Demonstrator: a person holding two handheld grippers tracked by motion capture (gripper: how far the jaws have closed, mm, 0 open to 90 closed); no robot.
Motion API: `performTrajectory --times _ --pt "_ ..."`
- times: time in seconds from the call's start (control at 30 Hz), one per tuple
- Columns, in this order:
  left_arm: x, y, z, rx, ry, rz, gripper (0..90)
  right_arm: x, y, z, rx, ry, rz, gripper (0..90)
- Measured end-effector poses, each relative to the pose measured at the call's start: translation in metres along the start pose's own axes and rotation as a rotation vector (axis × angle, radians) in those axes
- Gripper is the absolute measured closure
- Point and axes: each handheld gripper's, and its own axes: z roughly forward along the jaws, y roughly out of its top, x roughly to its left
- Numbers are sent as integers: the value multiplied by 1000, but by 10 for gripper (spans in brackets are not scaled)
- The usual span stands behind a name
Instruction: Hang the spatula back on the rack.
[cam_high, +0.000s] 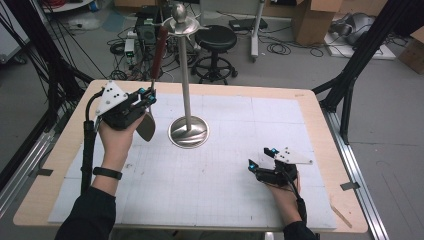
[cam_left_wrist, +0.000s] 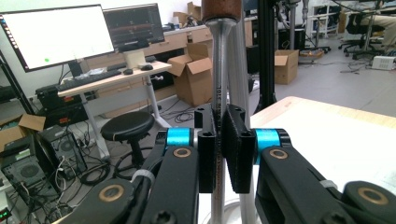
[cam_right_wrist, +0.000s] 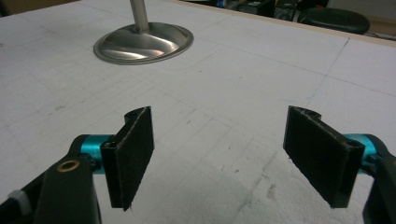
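A metal utensil stand (cam_high: 185, 80) with a round base (cam_high: 188, 132) and a knobbed top rises from the middle of the table. A long utensil (cam_high: 159, 50) with a brown wooden handle and a metal shaft hangs upright just left of the pole, its metal head (cam_high: 146, 126) low near the mat. My left gripper (cam_high: 148, 95) is shut on the utensil's shaft (cam_left_wrist: 218, 70), and the stand's pole (cam_left_wrist: 239, 79) is close behind it. At the table's front right, my right gripper (cam_high: 261, 157) rests open with nothing between its pads (cam_right_wrist: 133, 154). The stand base (cam_right_wrist: 144, 42) lies ahead of it.
A white gridded mat (cam_high: 225, 170) covers most of the wooden table (cam_high: 320, 125). Beyond the far edge stand a black stool (cam_high: 215, 37), cables and cardboard boxes (cam_high: 312, 20). Black frame legs (cam_high: 350, 70) flank the table on both sides.
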Motion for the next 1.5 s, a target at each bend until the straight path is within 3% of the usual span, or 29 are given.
performTrajectory --times 0.37,0.5,0.6,0.73,0.83,0.97,1.17,1.3,1.5 --pt "-3 1 7 27 7 19 835 0 0 0 0 2 0 239" --pt "-7 2 9 38 7 65 820 0 0 0 1 1 -1 239" --pt "-10 5 9 9 11 57 735 0 0 0 0 1 -2 238" --pt "-11 8 6 12 6 46 622 0 0 0 1 3 -2 238" --pt "-6 5 0 19 -6 9 530 0 0 0 1 3 -3 238" --pt "4 -9 -16 40 -48 -73 438 0 0 0 1 1 -1 238" --pt "19 -37 -41 95 -82 -119 278 -1 0 -1 -5 -2 11 230" --pt "24 -56 -58 135 -89 -98 219 -1 0 -1 -11 -3 18 216" --pt "30 -84 -80 163 -102 -91 206 -5 0 -4 -23 -3 42 194"
